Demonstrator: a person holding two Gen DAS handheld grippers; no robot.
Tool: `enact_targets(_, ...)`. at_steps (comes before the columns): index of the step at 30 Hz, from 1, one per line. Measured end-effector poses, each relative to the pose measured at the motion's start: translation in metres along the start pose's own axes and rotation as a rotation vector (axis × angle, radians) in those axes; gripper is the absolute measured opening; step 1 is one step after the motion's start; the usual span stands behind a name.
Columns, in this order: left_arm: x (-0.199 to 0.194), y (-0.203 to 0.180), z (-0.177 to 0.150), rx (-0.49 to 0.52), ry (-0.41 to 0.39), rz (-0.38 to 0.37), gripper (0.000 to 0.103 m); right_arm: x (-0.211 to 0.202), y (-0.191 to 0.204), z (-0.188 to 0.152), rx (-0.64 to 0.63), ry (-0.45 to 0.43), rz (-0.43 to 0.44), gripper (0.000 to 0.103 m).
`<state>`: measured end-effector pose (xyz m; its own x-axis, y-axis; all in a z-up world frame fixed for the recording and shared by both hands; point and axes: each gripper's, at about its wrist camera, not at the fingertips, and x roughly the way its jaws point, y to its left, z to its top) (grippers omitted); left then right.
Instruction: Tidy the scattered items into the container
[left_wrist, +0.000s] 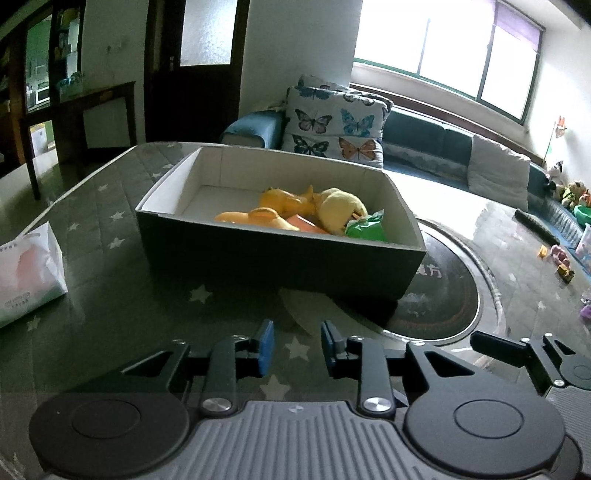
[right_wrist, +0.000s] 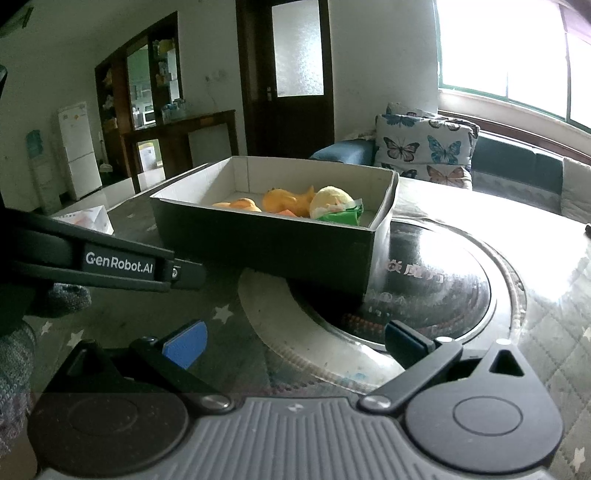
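The table is covered by a grey quilted cloth with white stars under a glossy clear sheet. A round dark hotplate is set into its middle.

The box, dark outside and white inside, stands open on the table, with its near right corner over the rim of the hotplate. Its left half is bare. Its right half holds the gathered items:
- an orange toy animal toward the back;
- a second orange toy against the near wall;
- a yellow plush ball to the right of both;
- a green packet in the near right corner, touching the plush ball.

A white tissue pack lies on the table well left of the box, outside it.

The left gripper hangs low over the table in front of the box's near wall, pointing forward and tilted downward. Its blue pads stand partly apart with nothing between them; only the starred cloth shows in the gap. No pad touches the box.

The right gripper is level beside the left one, on its right, and likewise tilted downward toward the box's near right corner and the hotplate rim. Its jaws are spread wide and hold nothing. In the right wrist view, the left gripper's black arm crosses the left edge, with a knitted sleeve below it.
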<state>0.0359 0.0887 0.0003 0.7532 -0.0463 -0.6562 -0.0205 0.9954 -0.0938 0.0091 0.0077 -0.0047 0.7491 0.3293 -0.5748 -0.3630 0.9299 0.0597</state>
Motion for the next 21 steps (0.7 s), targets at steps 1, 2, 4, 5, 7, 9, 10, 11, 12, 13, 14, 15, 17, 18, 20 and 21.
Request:
enact_targets(1, 0.0, 0.0, 0.0, 0.001, 0.001, 0.003, 0.031, 0.0, 0.0, 0.0, 0.001, 0.001, -0.001, 0.103)
enact_targets(2, 0.0, 0.0, -0.001, 0.002, 0.002, 0.006, 0.031, 0.0, 0.0, -0.001, 0.001, 0.003, -0.002, 0.103)
enact_targets(4, 0.0, 0.0, -0.002, 0.004, 0.003, 0.011, 0.031, -0.001, 0.001, -0.003, 0.001, 0.007, -0.003, 0.103)
enact_targets(5, 0.0, 0.0, -0.002, 0.005, 0.003, 0.013, 0.031, -0.001, 0.001, -0.004, 0.001, 0.009, -0.004, 0.103)
enact_targets(7, -0.001, 0.0, -0.003, 0.011, -0.001, 0.017, 0.031, -0.001, 0.001, -0.005, 0.002, 0.012, -0.007, 0.103)
enact_targets(9, -0.002, -0.002, -0.004, 0.024, -0.006, 0.027, 0.031, -0.002, 0.002, -0.006, 0.001, 0.013, -0.008, 0.103)
enact_targets(10, -0.002, -0.003, -0.005, 0.032, -0.009, 0.033, 0.031, -0.002, 0.002, -0.006, 0.001, 0.012, -0.01, 0.103)
enact_targets(11, -0.002, -0.004, -0.006, 0.037, -0.009, 0.036, 0.031, -0.003, 0.002, -0.007, 0.002, 0.012, -0.011, 0.103)
enact_targets(12, -0.002, -0.005, -0.007, 0.04, -0.009, 0.037, 0.031, -0.003, 0.003, -0.007, 0.002, 0.012, -0.011, 0.103)
enact_targets(13, -0.002, -0.005, -0.008, 0.044, -0.009, 0.039, 0.031, -0.004, 0.003, -0.007, 0.002, 0.012, -0.011, 0.103)
enact_targets(14, -0.002, -0.006, -0.009, 0.047, -0.009, 0.042, 0.031, -0.004, 0.003, -0.007, 0.001, 0.011, -0.012, 0.103)
enact_targets(15, -0.002, -0.007, -0.009, 0.052, -0.009, 0.044, 0.031, -0.004, 0.003, -0.007, 0.001, 0.011, -0.012, 0.103)
enact_targets(17, -0.003, -0.009, -0.011, 0.063, -0.01, 0.046, 0.031, -0.004, 0.002, -0.008, 0.005, 0.01, -0.014, 0.103)
enact_targets(18, -0.003, -0.01, -0.012, 0.069, -0.011, 0.047, 0.031, -0.004, 0.001, -0.008, 0.007, 0.01, -0.014, 0.103)
enact_targets(20, -0.004, -0.012, -0.013, 0.079, -0.014, 0.048, 0.031, -0.004, 0.001, -0.008, 0.009, 0.012, -0.013, 0.103)
enact_targets(21, -0.004, -0.013, -0.014, 0.083, -0.016, 0.05, 0.031, -0.004, 0.001, -0.008, 0.009, 0.012, -0.014, 0.103)
